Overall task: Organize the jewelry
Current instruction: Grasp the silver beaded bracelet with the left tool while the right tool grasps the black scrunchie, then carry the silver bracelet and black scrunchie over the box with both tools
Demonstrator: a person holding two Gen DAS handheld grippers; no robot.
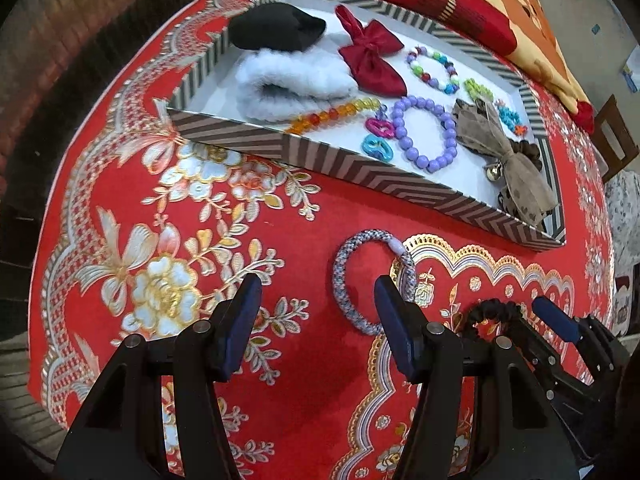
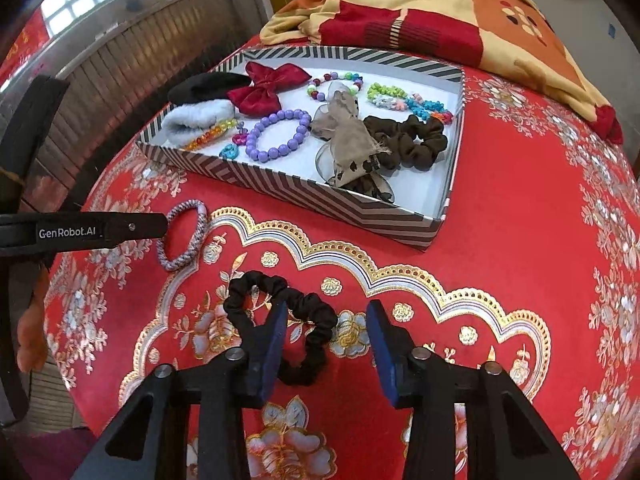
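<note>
On the left, the left gripper point(image 1: 318, 296) points down at the red embroidered tablecloth point(image 1: 304, 216) with its jaws wide apart and nothing between them. Its right finger point(image 1: 394, 320) stands inside the ring of the grey-blue braided bracelet point(image 1: 374, 280), which lies flat on the cloth just in front of the striped box point(image 1: 352, 168); I cannot tell if the finger touches it. Inside the box lie a white fluffy scrunchie point(image 1: 288, 80), a dark red bow point(image 1: 370, 54), a purple bead bracelet point(image 1: 424, 134), a beige bow point(image 1: 508, 160) and a brown scrunchie point(image 2: 412, 140). More to the right, the black scrunchie point(image 2: 280, 320) lies on the cloth, near the bracelet but apart from it. The right gripper point(image 2: 326, 334) is half open over it: one side of the scrunchie is between the jaws, the left finger point(image 2: 268, 348) stands in its ring, and the pads do not press it. Behind the box lies a patterned blanket point(image 2: 440, 12)
</note>
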